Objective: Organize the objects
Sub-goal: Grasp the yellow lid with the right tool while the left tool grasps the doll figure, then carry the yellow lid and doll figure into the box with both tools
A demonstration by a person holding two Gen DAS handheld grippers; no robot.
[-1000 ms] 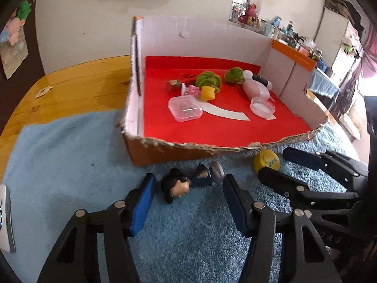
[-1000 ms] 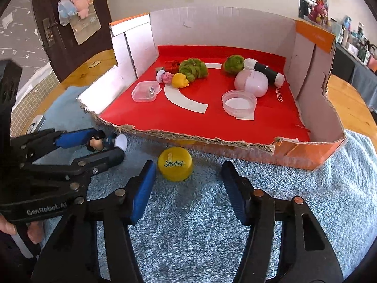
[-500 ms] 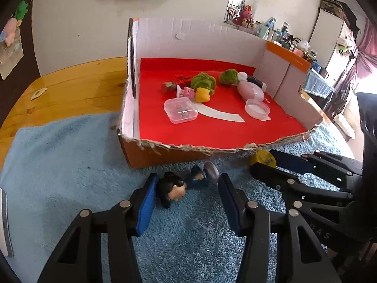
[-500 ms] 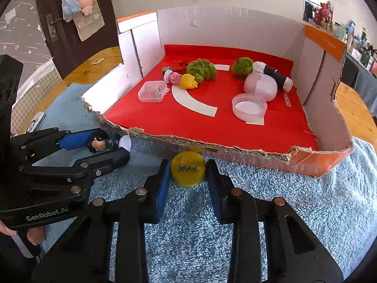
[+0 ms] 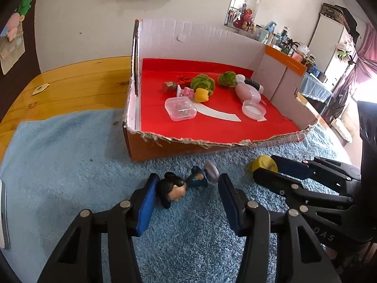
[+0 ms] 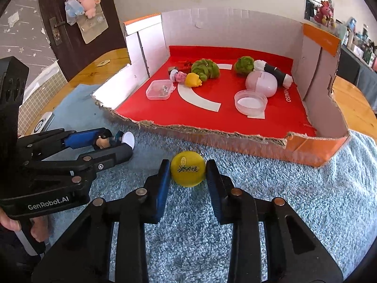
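Yellow cap at lower centre now sits between your right gripper pads, which have narrowed from wide open to touch both its sides. Your left gripper has crept forward and stays open around the doll lying on the blue towel. Both seem ready for the box.

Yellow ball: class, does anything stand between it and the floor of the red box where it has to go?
Yes. The box's torn front wall rises between the yellow ball and the red floor, so the ball, pinched by the right gripper, must be lifted over that low edge. Nothing else blocks it.
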